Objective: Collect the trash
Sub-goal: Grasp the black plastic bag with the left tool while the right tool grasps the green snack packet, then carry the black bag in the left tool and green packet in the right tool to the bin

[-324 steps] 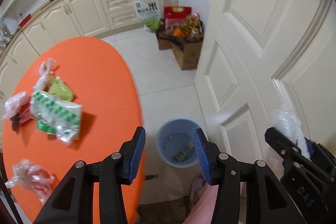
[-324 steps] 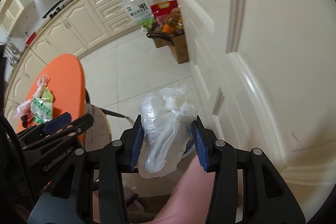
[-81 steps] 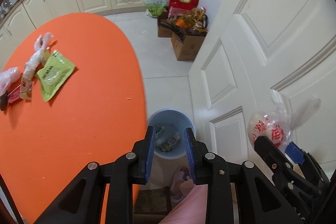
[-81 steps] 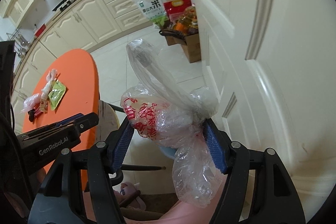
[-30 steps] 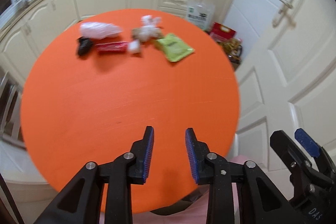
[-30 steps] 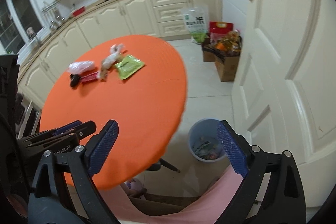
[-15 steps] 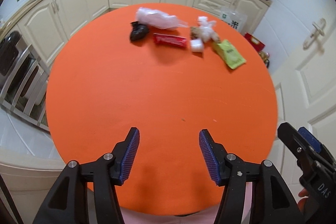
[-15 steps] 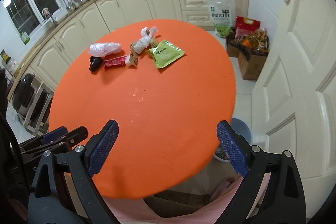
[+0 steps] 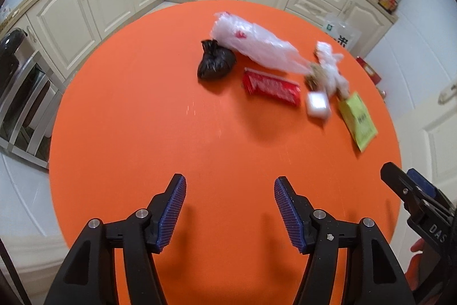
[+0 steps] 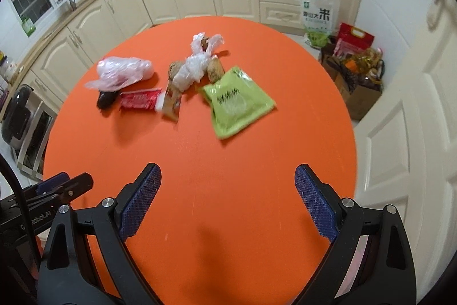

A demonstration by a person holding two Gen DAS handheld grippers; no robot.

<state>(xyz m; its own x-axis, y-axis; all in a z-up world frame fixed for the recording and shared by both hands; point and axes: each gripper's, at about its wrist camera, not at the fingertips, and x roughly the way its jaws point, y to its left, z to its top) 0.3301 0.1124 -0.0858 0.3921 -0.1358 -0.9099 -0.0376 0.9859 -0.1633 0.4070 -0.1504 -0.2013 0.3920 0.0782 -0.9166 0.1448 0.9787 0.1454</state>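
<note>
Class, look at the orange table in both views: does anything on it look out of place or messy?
Yes. Litter sits bunched at the far side of the orange table: a black knotted bag, a pinkish plastic bag, a red wrapper, a green pouch and crumpled clear wrap. Nothing looks spilled or broken.

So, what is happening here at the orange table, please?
A person is clearing trash off the round orange table with two hand-held grippers. Right now both are empty above its near side: the left gripper has its jaws opening with nothing between them, and the right gripper stands wide open. Waiting on the far side are a green packet, a red wrapper, a small black bag, a clear plastic bag and some crumpled wrapping.
</note>
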